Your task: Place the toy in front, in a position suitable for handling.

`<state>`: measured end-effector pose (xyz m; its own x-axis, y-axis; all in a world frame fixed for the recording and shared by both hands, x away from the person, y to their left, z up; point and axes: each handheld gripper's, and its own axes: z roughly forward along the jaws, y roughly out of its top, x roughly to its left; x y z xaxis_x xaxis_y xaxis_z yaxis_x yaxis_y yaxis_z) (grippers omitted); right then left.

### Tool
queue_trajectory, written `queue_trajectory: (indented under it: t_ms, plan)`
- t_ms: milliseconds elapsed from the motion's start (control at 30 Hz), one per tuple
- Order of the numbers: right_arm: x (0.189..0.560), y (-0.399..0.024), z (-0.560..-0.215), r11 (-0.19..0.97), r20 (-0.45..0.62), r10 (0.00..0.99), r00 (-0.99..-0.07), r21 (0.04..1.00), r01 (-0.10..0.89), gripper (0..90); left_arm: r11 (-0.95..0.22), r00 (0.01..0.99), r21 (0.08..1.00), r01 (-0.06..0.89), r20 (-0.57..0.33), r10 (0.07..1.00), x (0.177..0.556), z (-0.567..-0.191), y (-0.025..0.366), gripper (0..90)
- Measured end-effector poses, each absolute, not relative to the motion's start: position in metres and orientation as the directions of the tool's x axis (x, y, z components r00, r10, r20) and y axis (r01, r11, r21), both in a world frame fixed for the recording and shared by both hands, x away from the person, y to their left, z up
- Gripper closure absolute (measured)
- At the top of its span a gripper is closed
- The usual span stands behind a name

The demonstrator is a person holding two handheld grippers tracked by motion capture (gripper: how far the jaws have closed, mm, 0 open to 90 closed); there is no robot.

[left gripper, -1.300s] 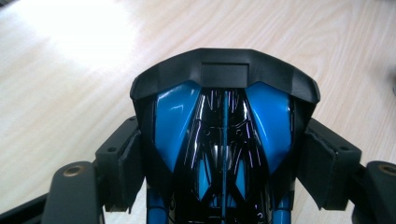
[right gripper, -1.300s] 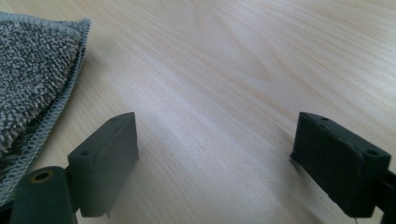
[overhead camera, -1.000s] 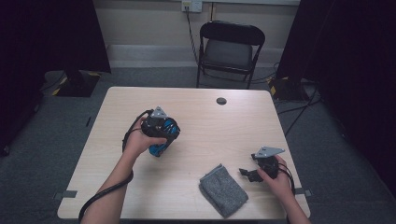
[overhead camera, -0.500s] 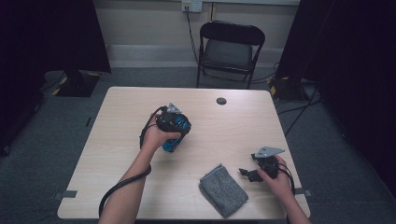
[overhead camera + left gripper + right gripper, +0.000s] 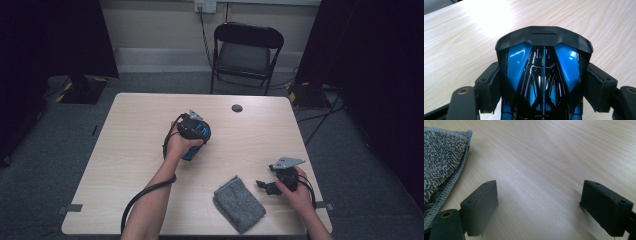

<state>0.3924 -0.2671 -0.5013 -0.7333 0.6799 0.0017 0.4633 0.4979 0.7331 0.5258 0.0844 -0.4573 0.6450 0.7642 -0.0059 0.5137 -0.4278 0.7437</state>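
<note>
Sitting clamped in left tool: blue-black toy.

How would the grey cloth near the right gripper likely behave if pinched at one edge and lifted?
The grey cloth would probably droop and unfold: it lies folded and soft. Its looped pile and stitched hem suggest good grip, little slipping. It looks light and unlikely to roll.
</note>
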Motion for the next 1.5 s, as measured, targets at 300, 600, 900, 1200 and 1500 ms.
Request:
queue_trajectory:
  t_ms: [300,600,900,1200,1500]
  plan:
    - [0.392,-0.267,-0.501,0.498,0.002,0.679,-0.734,0.733,0.463,13.2,-0.446,0.65,0.724,0.525,-0.003,0.76,0.527,-0.471,0.081,25.4]
    - [0.392,-0.267,-0.501,0.498,0.001,0.68,-0.733,0.733,0.463,13.2,-0.419,0.629,0.719,0.555,-0.032,0.777,0.527,-0.482,0.087,25.4]
    - [0.392,-0.267,-0.501,0.498,0.001,0.68,-0.733,0.733,0.463,13.2,-0.436,0.629,0.708,0.556,-0.016,0.777,0.525,-0.486,0.087,25.3]
    - [0.392,-0.267,-0.501,0.499,0.002,0.678,-0.735,0.733,0.462,13.2,-0.441,0.618,0.698,0.565,-0.003,0.786,0.524,-0.49,0.087,25.1]
    - [0.392,-0.267,-0.501,0.499,0.002,0.678,-0.735,0.733,0.463,13.2,-0.441,0.611,0.696,0.567,0.003,0.792,0.522,-0.492,0.088,24.6]
